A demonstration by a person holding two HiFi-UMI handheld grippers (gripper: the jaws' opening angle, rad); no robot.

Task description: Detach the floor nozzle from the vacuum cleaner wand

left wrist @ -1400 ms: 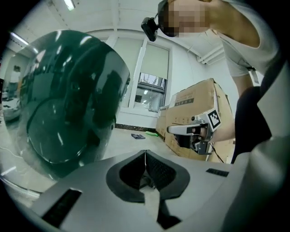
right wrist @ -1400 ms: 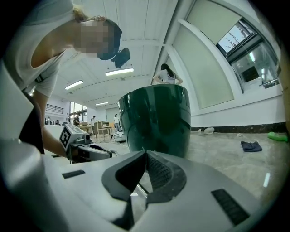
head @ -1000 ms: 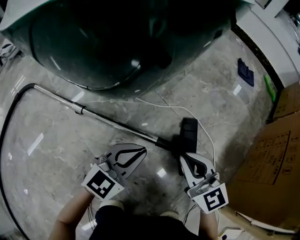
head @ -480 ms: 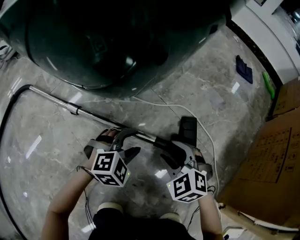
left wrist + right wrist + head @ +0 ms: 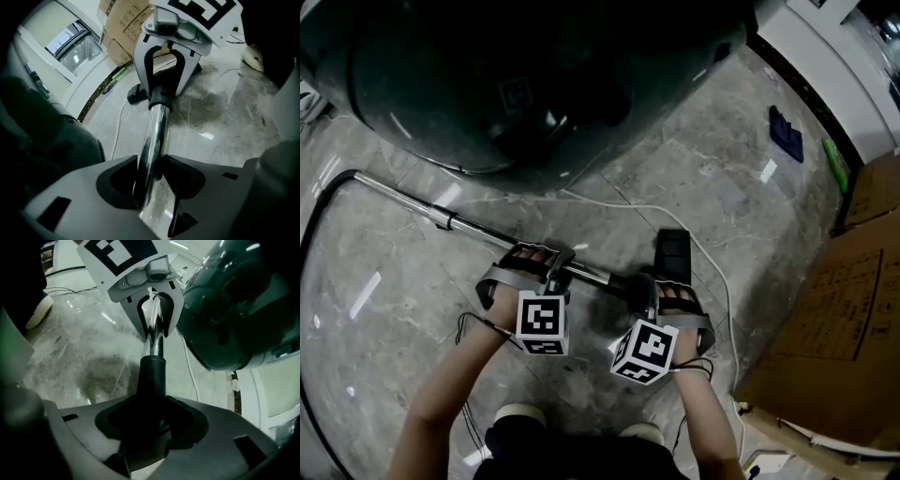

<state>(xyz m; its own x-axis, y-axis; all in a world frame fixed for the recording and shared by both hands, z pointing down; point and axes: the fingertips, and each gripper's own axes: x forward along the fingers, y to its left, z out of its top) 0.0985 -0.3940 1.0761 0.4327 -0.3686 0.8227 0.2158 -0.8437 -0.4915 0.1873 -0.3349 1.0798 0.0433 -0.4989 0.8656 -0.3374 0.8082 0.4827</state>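
Note:
A chrome wand (image 5: 469,223) lies on the marble floor and ends in a black neck (image 5: 628,284) that leads to the black floor nozzle (image 5: 676,251). My left gripper (image 5: 536,255) points down over the wand; in the left gripper view the chrome tube (image 5: 157,131) runs between its jaws, which have just been closing and press on it. My right gripper (image 5: 667,291) sits over the black neck (image 5: 152,380), which fills the gap between its jaws; these have also just been closing. Each gripper view shows the other gripper (image 5: 161,79) (image 5: 152,319) straddling the tube.
A large dark rounded vacuum body (image 5: 534,84) stands behind the wand. A black hose (image 5: 314,244) curves down the left side. A white cord (image 5: 712,272) loops past the nozzle. Cardboard boxes (image 5: 834,319) stand at the right, with a dark cloth (image 5: 787,131) beyond.
Both grippers came down from above the floor, rolled over and settled onto the tube: the left on the chrome wand, the right on the black neck beside the nozzle.

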